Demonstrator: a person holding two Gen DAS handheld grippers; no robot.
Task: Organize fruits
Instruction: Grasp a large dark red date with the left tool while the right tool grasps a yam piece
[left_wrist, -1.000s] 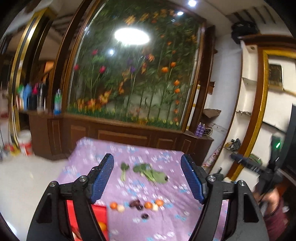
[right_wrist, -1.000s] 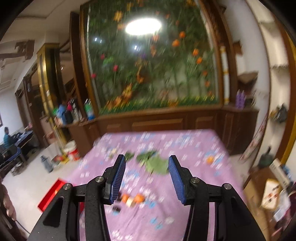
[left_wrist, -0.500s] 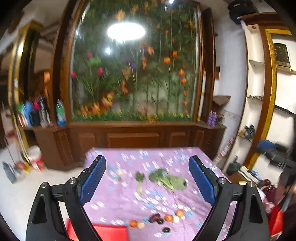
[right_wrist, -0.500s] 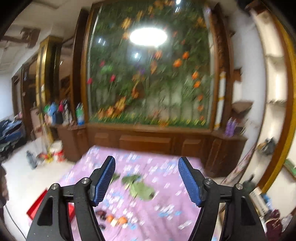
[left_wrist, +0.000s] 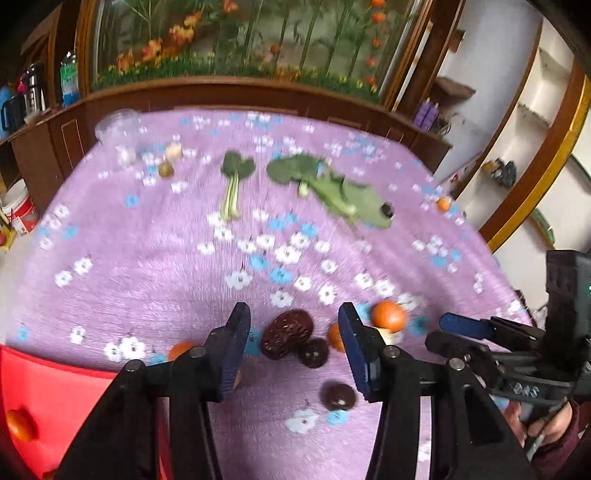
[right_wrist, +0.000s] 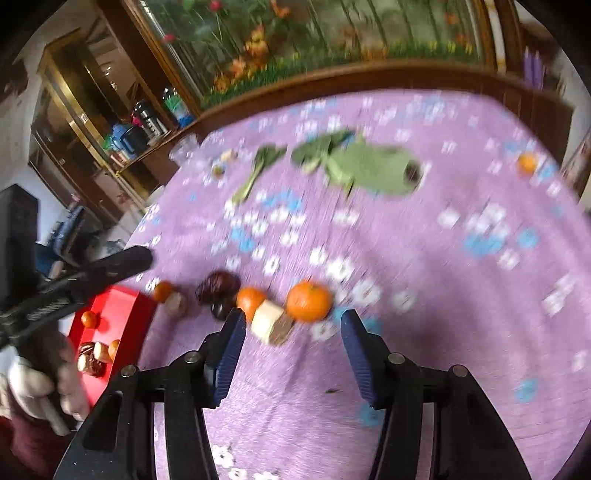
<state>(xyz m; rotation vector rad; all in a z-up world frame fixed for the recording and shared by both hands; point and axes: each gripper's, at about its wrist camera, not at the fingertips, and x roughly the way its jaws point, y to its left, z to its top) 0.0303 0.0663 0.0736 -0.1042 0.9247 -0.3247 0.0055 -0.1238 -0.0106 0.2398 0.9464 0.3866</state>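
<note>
A row of small fruits lies on the purple flowered cloth (left_wrist: 147, 258): oranges (right_wrist: 308, 301), a pale block (right_wrist: 266, 319), a dark red date (left_wrist: 287, 333) and dark round fruits (left_wrist: 338, 396). My left gripper (left_wrist: 293, 350) is open and empty, just above the date. My right gripper (right_wrist: 291, 354) is open and empty, close before the pale block and the big orange. A red tray (right_wrist: 114, 325) at the left table edge holds several fruits; it also shows in the left wrist view (left_wrist: 55, 406).
Leafy greens (left_wrist: 332, 188) and a small stalk (left_wrist: 232, 184) lie mid-table. A lone orange (right_wrist: 526, 163) sits far right. A clear cup (left_wrist: 116, 127) and small items stand far left. A wooden cabinet runs behind the table.
Both grippers tipped down and came close to the fruit row; earlier they faced the flower wall from farther away. Both jaws narrowed somewhat but stay open.
</note>
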